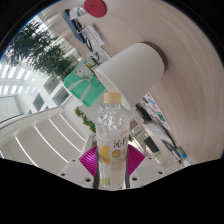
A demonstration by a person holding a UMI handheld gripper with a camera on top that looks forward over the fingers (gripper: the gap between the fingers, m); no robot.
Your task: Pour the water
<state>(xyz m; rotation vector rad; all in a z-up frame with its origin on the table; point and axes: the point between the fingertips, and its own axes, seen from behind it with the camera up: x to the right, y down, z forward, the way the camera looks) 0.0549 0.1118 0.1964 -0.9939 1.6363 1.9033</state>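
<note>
My gripper [112,157] is shut on a clear plastic water bottle [112,135] with a yellow cap [113,98] and a label with yellow print. Both magenta pads [93,156] press on its sides. The bottle points forward along the fingers, and the whole scene looks strongly tilted. Just beyond the cap is a large white cup [132,68]. The cap is on the bottle and sits close to the cup's lower side; I cannot tell if they touch.
A green-teal object [82,88] sits beside the white cup, left of the bottle cap. A red round thing [94,7] lies farther off. A white slatted surface [45,130] spreads to the left, with windows and foliage [35,45] beyond. Clutter [160,125] lies to the right.
</note>
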